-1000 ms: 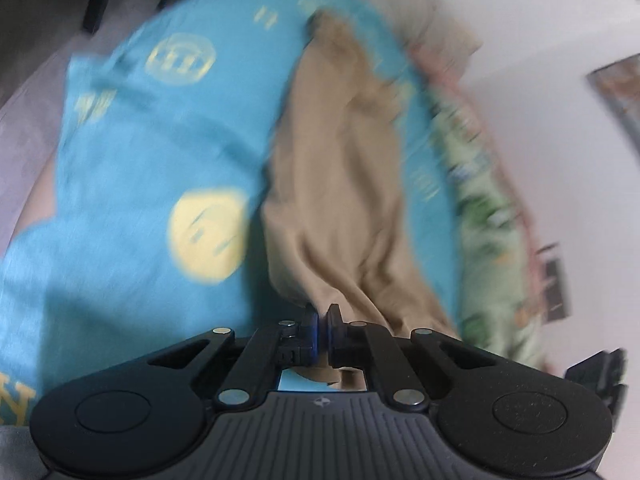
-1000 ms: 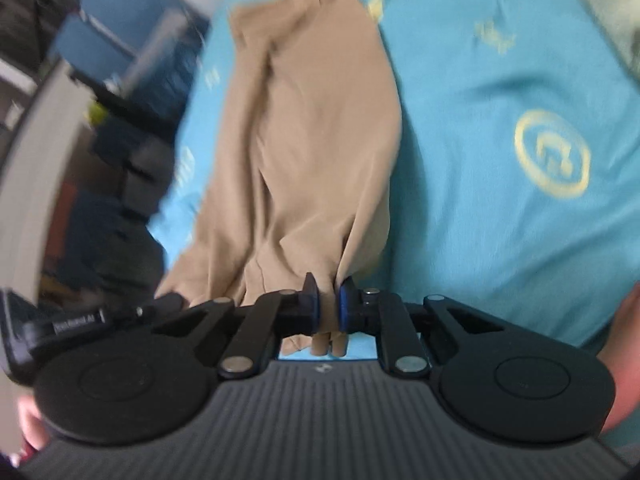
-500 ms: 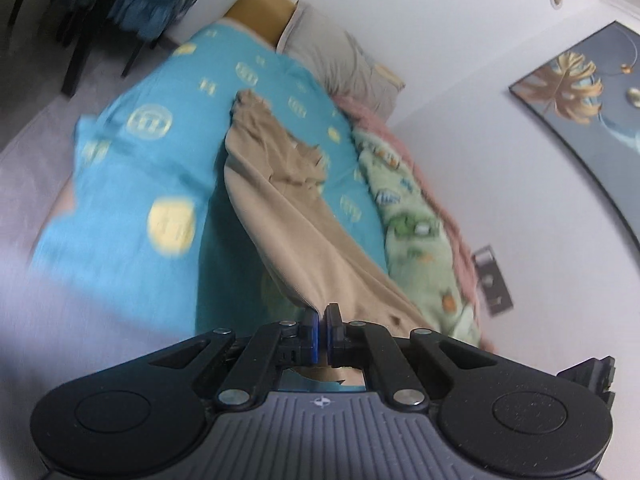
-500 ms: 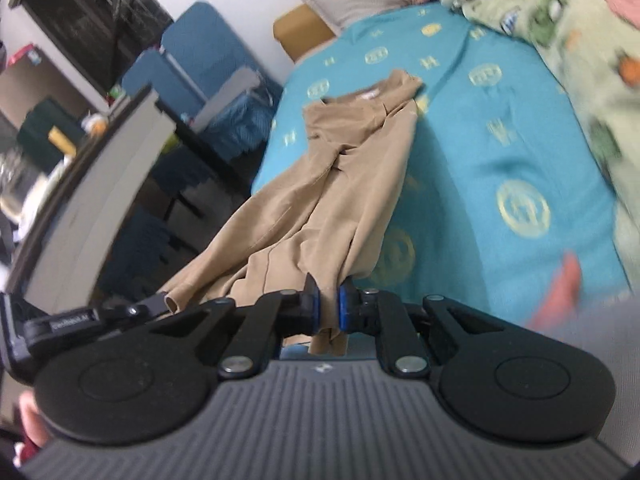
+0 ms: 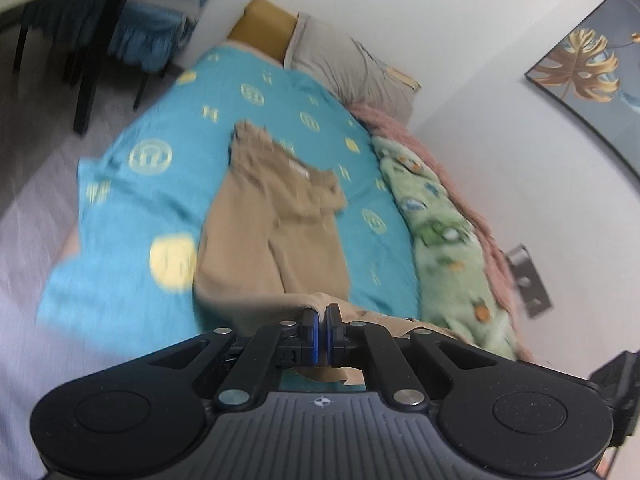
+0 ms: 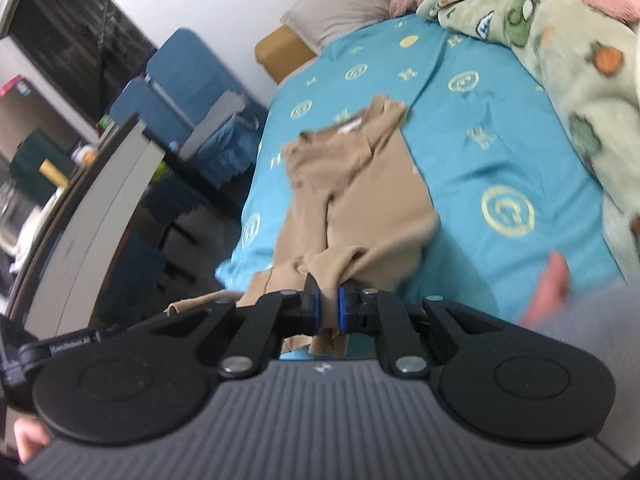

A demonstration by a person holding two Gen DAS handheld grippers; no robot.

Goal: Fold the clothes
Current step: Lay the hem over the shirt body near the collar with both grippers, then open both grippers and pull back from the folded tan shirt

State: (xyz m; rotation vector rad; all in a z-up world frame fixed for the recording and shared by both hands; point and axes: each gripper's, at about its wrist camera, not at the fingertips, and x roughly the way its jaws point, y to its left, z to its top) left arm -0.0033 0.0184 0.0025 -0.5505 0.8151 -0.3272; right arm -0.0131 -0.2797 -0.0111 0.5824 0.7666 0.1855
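Here both the left gripper [image 5: 320, 312] and right gripper [image 6: 326, 294] hover above the bed [image 5: 132, 208], jaws pinching the tan shirt [image 5: 276, 220].

Bed [image 5: 168, 184] in teal patterned sheet, tan garment [image 5: 272, 216], green blanket [image 5: 448, 248], grey pillow [image 5: 344, 68].

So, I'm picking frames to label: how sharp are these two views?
Left wrist view: the tan shirt and teal bedspread smear toward the near left, while the left gripper is crisp. Right wrist view: softer blur, worst at the right edge; the right gripper is sharp. Both bend straight lines, fisheye style.
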